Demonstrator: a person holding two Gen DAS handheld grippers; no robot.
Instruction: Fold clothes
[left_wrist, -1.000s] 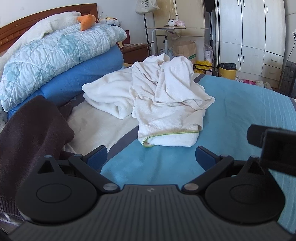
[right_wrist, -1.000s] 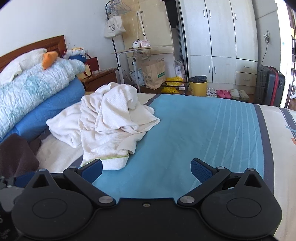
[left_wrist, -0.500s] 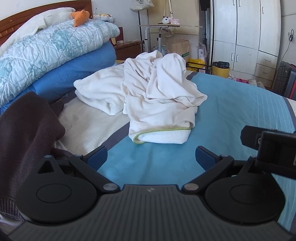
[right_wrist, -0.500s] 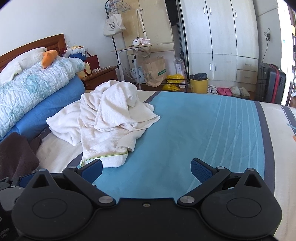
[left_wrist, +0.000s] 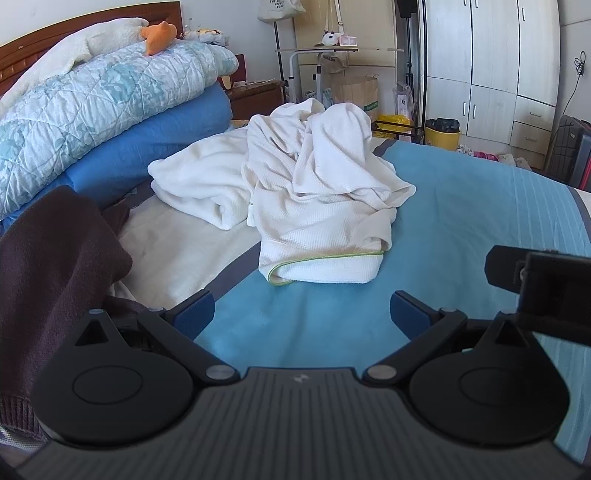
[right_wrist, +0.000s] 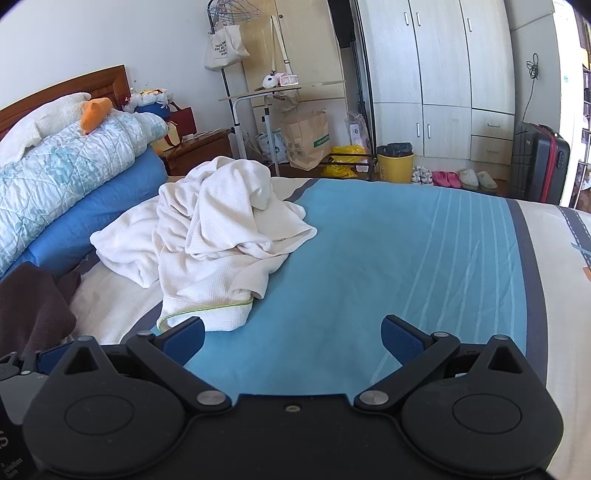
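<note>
Cloth on the bed, plastic and wood around it

The white garment (left_wrist: 325, 206) is matt waffle-weave cloth with a thin green-edged hem; the bedsheet (right_wrist: 388, 266) is smooth matt cotton-like fabric. At 9 o'clock lies a dark ribbed knit (left_wrist: 48, 266), at 10 o'clock a stitched, puffy quilt (left_wrist: 92, 99) before a glossy wood headboard (right_wrist: 96, 79). The left gripper (left_wrist: 302, 309) is matt black plastic with textured blue pads and metal pivots. The wardrobe (right_wrist: 436, 74) shows pale wood grain.

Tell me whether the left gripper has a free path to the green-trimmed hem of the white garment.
Probably yes. The left gripper is open, and only bare blue bedsheet lies between its fingers and the green-trimmed hem straight ahead. The dark garment lies off to its left.
</note>
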